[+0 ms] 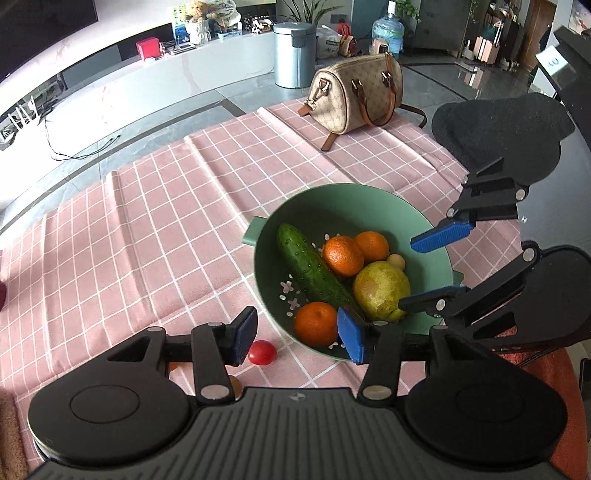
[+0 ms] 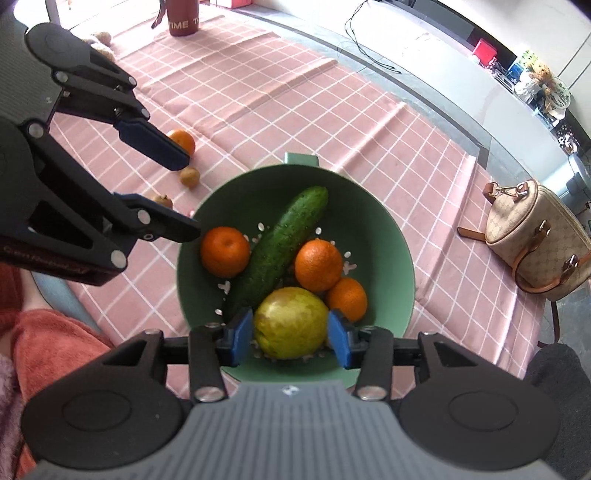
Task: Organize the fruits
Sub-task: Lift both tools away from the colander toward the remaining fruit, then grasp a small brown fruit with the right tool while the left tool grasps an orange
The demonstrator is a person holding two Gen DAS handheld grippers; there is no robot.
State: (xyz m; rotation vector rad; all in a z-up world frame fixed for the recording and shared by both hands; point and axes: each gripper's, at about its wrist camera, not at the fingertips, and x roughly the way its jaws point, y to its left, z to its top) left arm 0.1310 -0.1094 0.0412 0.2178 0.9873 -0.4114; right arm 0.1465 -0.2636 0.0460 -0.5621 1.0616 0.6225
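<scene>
- While both tools hang above it, the green bowl [image 2: 391, 236] on the pink-checked bench [image 1: 147, 229] holds a bumpy cucumber [image 2: 284, 240], three oranges [image 2: 318, 264] and a yellow-green pear [image 2: 291, 323].
- Left tool [image 1: 297, 334] is released, empty.
- Right tool [image 2: 291, 336] is released, its pads flanking the pear without pressing.
- A red cup [image 2: 183, 16] reads "IME T".

Matt green plastic colander [image 2: 397, 236], bumpy cucumber [image 2: 284, 240], creased checked cloth [image 1: 155, 221], glossy tomato [image 1: 262, 352]
</scene>
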